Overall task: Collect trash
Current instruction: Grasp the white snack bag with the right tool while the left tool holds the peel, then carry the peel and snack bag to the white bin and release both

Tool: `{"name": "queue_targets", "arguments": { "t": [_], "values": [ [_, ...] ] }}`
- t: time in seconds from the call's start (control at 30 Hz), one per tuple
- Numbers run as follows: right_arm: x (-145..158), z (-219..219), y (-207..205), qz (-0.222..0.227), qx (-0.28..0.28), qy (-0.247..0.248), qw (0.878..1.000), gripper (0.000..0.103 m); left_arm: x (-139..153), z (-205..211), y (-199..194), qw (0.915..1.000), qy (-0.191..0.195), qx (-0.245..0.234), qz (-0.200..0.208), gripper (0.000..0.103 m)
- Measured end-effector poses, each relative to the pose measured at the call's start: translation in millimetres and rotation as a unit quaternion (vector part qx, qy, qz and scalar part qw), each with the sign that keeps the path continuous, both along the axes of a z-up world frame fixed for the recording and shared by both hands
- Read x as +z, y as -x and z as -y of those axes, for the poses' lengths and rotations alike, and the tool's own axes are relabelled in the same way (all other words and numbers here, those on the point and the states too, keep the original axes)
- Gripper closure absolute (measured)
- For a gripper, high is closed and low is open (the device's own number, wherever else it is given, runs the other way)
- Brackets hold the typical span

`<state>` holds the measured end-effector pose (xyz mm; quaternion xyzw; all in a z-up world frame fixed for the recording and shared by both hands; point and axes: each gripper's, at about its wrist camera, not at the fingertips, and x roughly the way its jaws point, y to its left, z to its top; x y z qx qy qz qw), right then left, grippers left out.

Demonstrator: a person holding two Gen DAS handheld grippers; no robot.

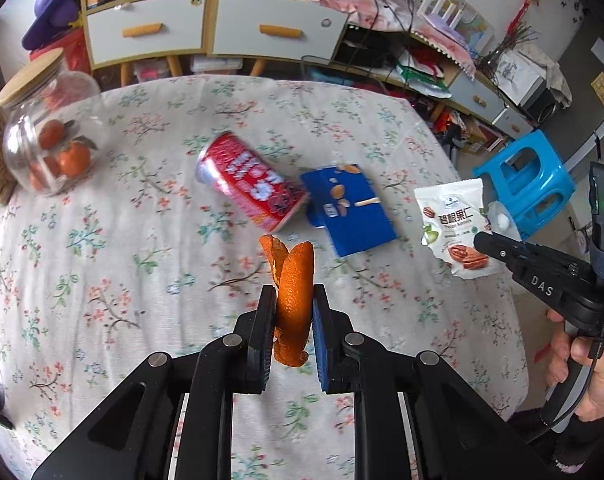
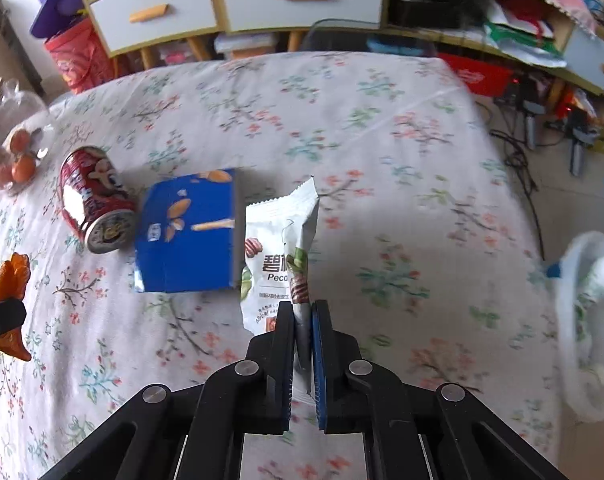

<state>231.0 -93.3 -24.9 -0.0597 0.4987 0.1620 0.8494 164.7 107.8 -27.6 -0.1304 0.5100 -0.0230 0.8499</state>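
the left claw (image 1: 293, 300) pinches an orange peel (image 1: 291, 280) above the floral counter (image 1: 101, 260). the right claw (image 2: 302, 312) grips a white pecan packet (image 2: 279, 248), just beside the blue box (image 2: 189, 232) and red can (image 2: 93, 204)

Soft daylight, faint shadows, motion blur — heavy fisheye bending, dark vignette corners.
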Motion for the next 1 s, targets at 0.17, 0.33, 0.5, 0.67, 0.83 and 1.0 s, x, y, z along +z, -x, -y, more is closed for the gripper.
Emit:
{"name": "queue_targets", "arguments": {
  "t": [0.17,0.33,0.5,0.67,0.83,1.0],
  "values": [
    [8,36,0,0.005,-0.026,-0.008,1.0,0.096,2,24,-3,0.9998,0.0,-0.018,0.007,0.085],
    [16,77,2,0.011,-0.057,-0.012,0.998,0.096,4,50,-5,0.9992,0.008,-0.036,0.013,0.085],
    [22,126,1,0.014,-0.101,-0.013,0.995,0.096,1,79,-7,0.9981,0.014,-0.058,0.012,0.085],
    [25,179,0,0.013,-0.145,-0.017,0.989,0.096,-1,110,-10,0.9959,0.004,-0.09,0.01,0.085],
    [23,232,1,0.012,-0.197,-0.014,0.98,0.096,-4,134,-18,0.9937,-0.01,-0.112,0.004,0.085],
    [13,270,-6,0.007,-0.222,-0.052,0.974,0.082,-2,161,-30,0.9921,-0.007,-0.125,0.005,0.085]
  ]
}}
